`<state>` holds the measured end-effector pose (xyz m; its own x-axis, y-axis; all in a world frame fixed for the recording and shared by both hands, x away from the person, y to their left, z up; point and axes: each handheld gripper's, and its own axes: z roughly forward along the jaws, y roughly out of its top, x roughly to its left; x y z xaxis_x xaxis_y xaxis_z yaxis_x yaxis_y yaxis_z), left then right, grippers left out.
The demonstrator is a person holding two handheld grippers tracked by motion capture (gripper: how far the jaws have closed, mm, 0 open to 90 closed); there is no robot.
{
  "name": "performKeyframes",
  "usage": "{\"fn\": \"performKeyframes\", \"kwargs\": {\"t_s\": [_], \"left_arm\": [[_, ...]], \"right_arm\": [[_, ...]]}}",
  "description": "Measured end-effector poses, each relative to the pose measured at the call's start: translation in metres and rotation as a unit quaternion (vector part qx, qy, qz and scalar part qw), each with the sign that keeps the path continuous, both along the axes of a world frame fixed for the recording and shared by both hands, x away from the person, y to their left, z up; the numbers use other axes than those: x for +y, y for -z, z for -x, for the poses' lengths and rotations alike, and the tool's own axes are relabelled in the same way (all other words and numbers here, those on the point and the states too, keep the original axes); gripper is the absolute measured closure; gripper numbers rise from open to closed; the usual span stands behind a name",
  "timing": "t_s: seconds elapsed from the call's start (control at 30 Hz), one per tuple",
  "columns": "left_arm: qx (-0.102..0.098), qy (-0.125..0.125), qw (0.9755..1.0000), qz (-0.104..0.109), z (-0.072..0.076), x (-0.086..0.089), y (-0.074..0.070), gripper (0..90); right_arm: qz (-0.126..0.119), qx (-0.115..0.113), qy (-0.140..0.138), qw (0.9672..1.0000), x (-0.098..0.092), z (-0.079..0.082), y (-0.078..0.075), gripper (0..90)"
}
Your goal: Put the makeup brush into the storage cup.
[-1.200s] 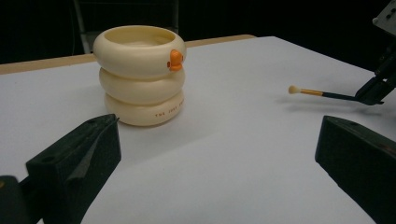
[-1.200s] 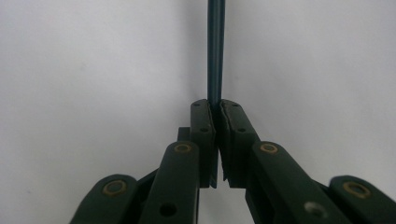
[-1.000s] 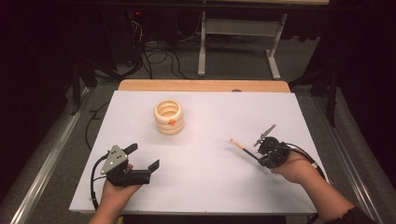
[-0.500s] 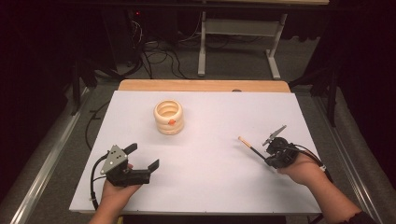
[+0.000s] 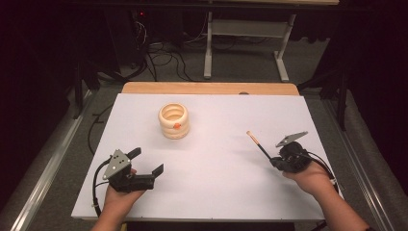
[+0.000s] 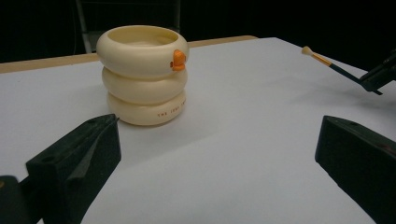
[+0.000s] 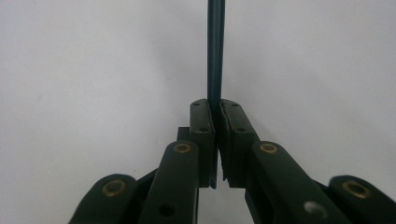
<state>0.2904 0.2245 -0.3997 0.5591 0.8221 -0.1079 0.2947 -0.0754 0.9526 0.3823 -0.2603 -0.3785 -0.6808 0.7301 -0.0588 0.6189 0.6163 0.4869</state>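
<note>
Paintbrush first: a thin brush with a dark blue-black handle, a copper-coloured ferrule and a pale tip (image 5: 256, 143) is clamped between the two black jaws of the right gripper (image 5: 275, 160), which press flat against the handle from both sides. In the right gripper view the dark handle (image 7: 215, 51) runs straight up out of the closed pads, over bare white tabletop. From the high view the brush sticks out past the fingertips, slanting up and to the left, its pale tip the farthest point from the jaws and held a little above the white table surface (image 5: 216, 159). The person's right hand (image 5: 312, 178) wraps the gripper body behind the jaws.

Farther out, well beyond the brush tip, stands a cream-coloured holder shaped like three stacked rings with a small orange knob on its top ring (image 5: 173, 120). It sits upright and open at the top.

On the other side, the left gripper (image 5: 146, 162) rests low by the near edge, its jaws spread wide with nothing between them. In the left gripper view the cream holder (image 6: 144, 74) stands ahead of the left-hand jaw, and the brush tip (image 6: 312, 53) appears far off beyond the right-hand jaw.
</note>
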Motion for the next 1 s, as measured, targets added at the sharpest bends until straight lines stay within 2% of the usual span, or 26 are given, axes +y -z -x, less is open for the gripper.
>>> {"fn": "performKeyframes", "kwargs": {"t_s": [0.1,0.27,0.4,0.5,0.6,0.77,0.83,1.0], "left_arm": [[0.001,-0.001,1.0000,0.002,0.000,0.000,0.000,0.8],[0.002,-0.003,1.0000,0.001,-0.001,0.002,0.000,0.8],[0.001,-0.005,1.0000,0.005,-0.001,0.003,0.000,0.8],[0.001,-0.005,1.0000,0.005,-0.001,0.003,0.000,0.8],[0.002,-0.005,1.0000,0.002,-0.002,0.004,0.001,0.8],[0.001,-0.005,1.0000,0.005,-0.002,0.004,0.001,0.8],[0.002,-0.006,1.0000,0.004,-0.002,0.005,0.001,0.8],[0.004,-0.010,0.9999,0.005,-0.003,0.007,0.001,0.8]], "right_arm": [[-0.027,-0.018,0.009,0.9994,-0.004,0.004,0.002,86.8],[-0.043,-0.035,0.020,0.9983,-0.006,0.008,0.006,86.9],[-0.074,-0.052,0.023,0.9956,-0.007,0.012,0.012,86.9],[-0.077,-0.062,0.026,0.9948,-0.006,0.014,0.015,86.9],[-0.099,-0.074,0.033,0.9917,-0.005,0.016,0.019,86.9],[-0.112,-0.080,0.037,0.9898,-0.005,0.016,0.022,86.9],[-0.115,-0.091,0.036,0.9885,-0.005,0.016,0.024,86.9],[-0.140,-0.097,0.041,0.9845,-0.006,0.018,0.028,86.9]]}}
